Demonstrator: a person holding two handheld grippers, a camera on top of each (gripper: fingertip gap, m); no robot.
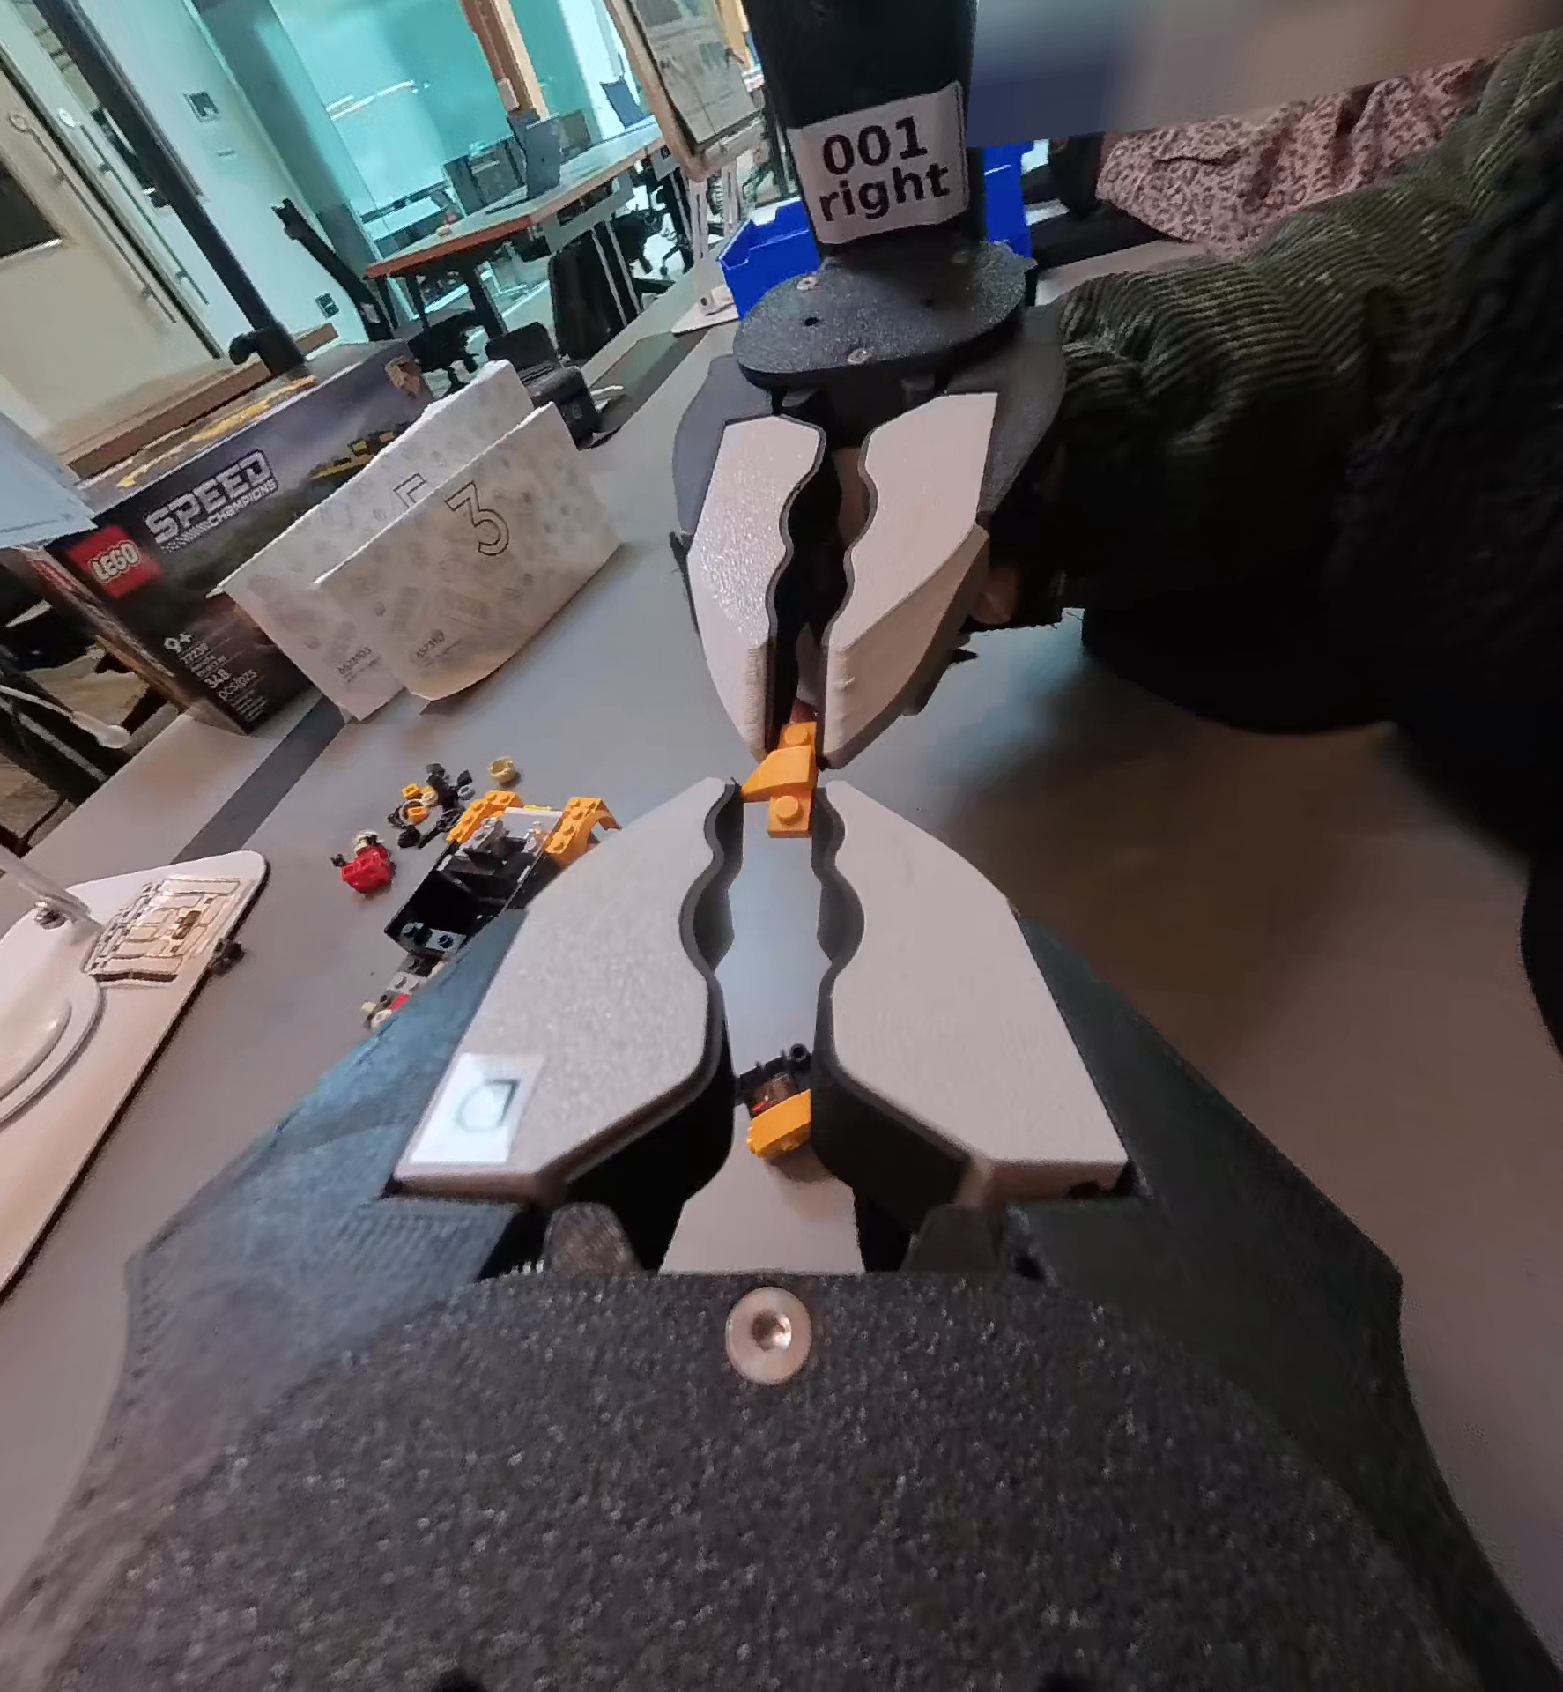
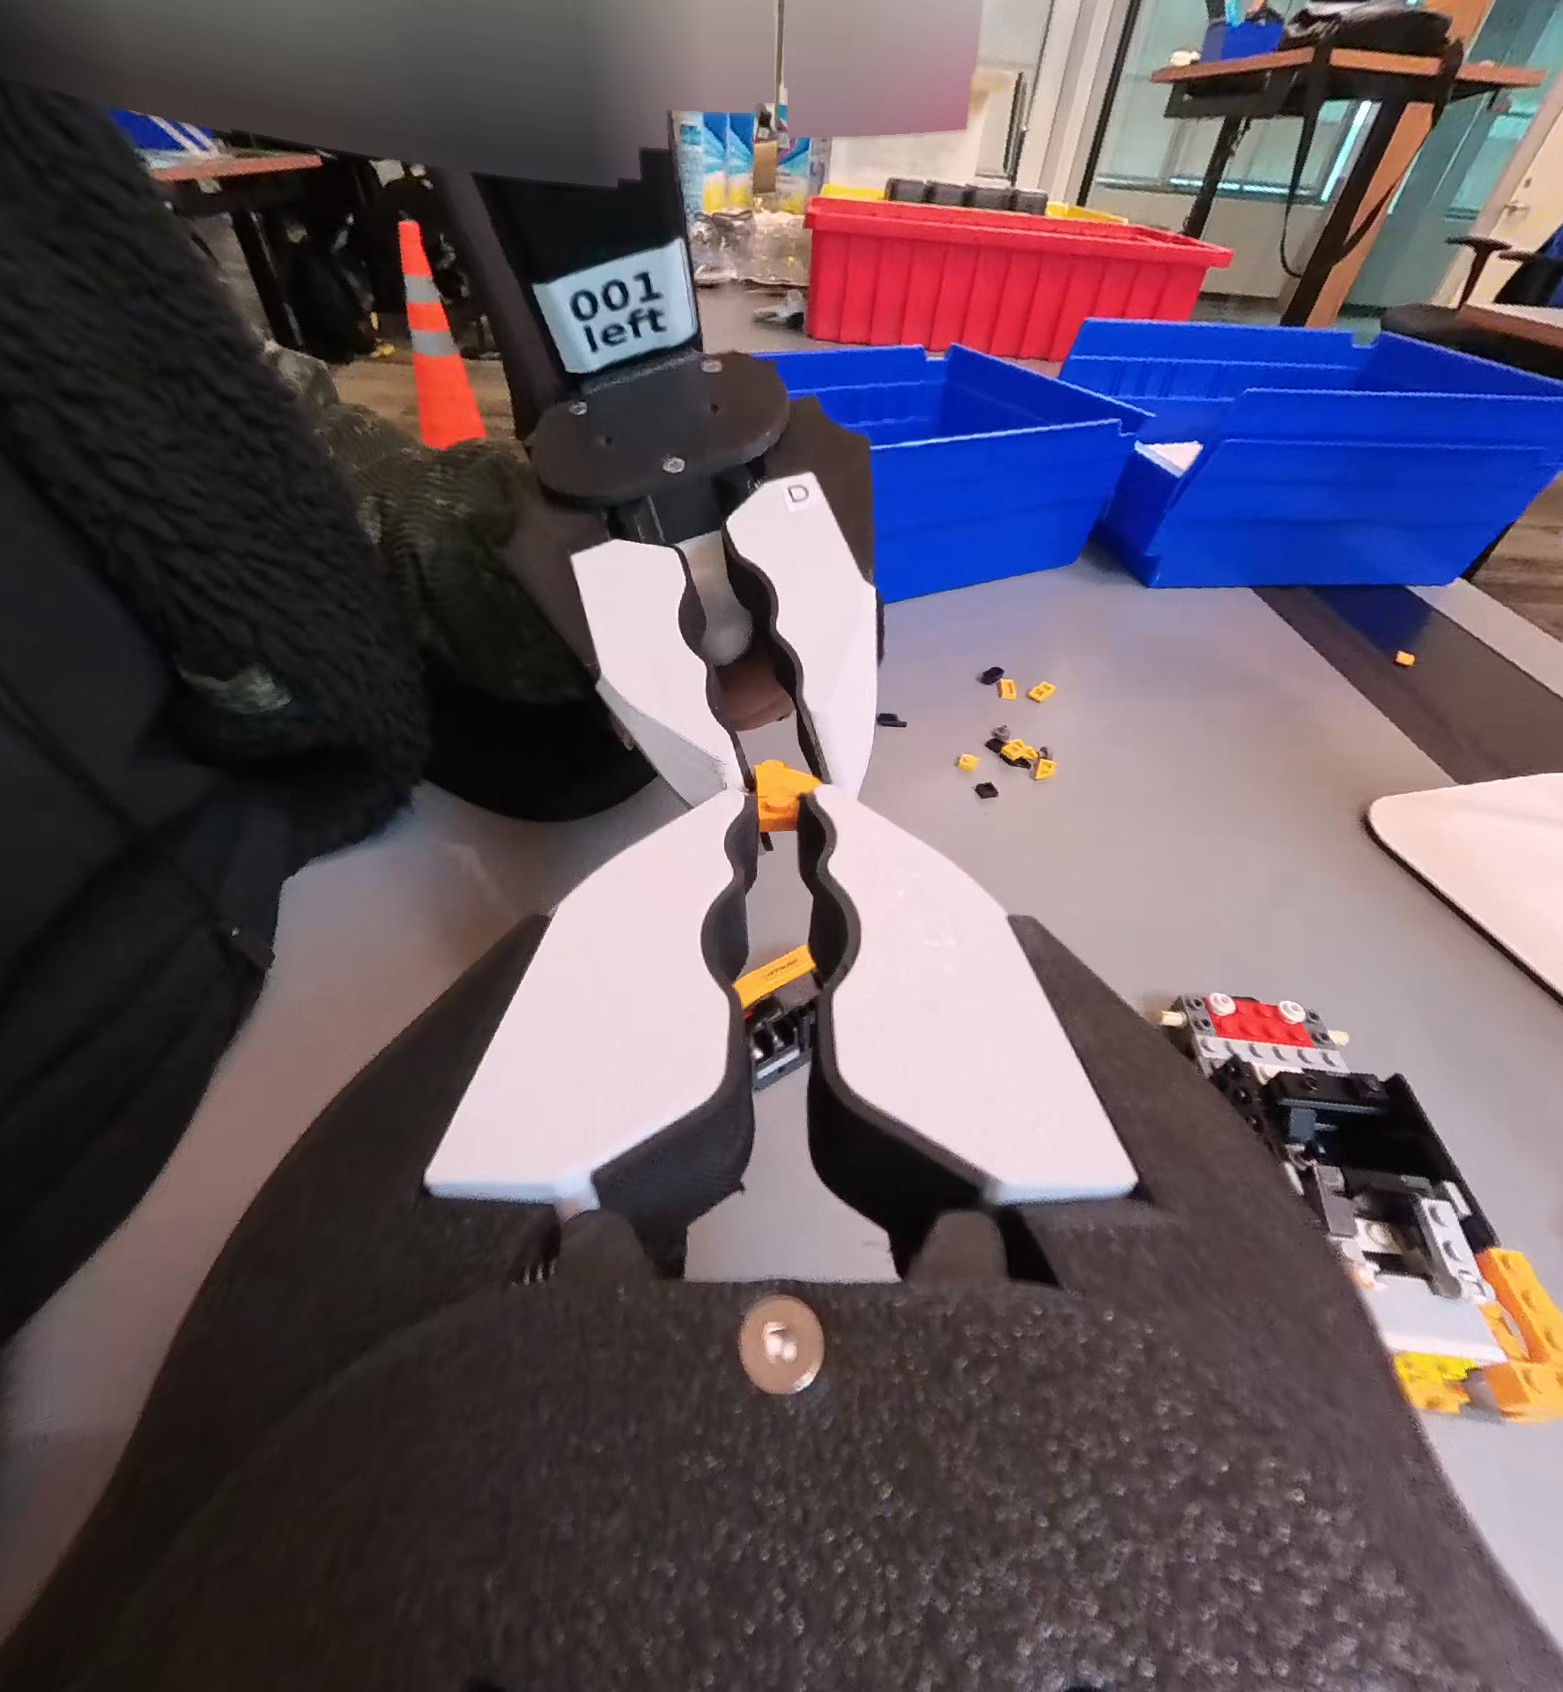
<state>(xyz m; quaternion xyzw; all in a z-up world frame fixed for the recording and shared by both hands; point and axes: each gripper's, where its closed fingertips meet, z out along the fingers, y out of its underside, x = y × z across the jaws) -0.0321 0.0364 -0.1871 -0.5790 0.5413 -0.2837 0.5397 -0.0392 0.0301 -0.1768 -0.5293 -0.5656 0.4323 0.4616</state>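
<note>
Item: orange brick piece [image 1: 787, 789], a small flat studded plate with a sloped wedge seated on top, held in the air above the grey table [image 1: 1126, 916] between my two claws, which meet tip to tip.

Left claw [image 1: 778, 806]: jaws drawn narrow, fingertips pinching the near end of the plate, pads against its side edges.

Right claw [image 2: 773, 806]: jaws likewise drawn narrow, fingertips gripping the opposite end of the same piece.

Handling, as I judge it: very light, rigid hard plastic, smooth and inclined to slip or pop out if squeezed on the slope. Not fragile, though the wedge may part from the plate under twist. Best taken by the flat parallel edges of the plate, not the sloped face.

Nearby stock:
- partly built car chassis [image 2: 1364, 1181], black and grey with orange bricks at one end, lying on the table well apart from the claws.
- scatter of small yellow and black parts [image 2: 1016, 746], beyond the claws.
- blue bins [image 2: 988, 476], at the far table edge.
- white numbered bags [image 1: 448, 568] and printed set box [image 1: 201, 549], standing at the far side.
- white board [image 1: 55, 1025], beside the chassis.
</note>
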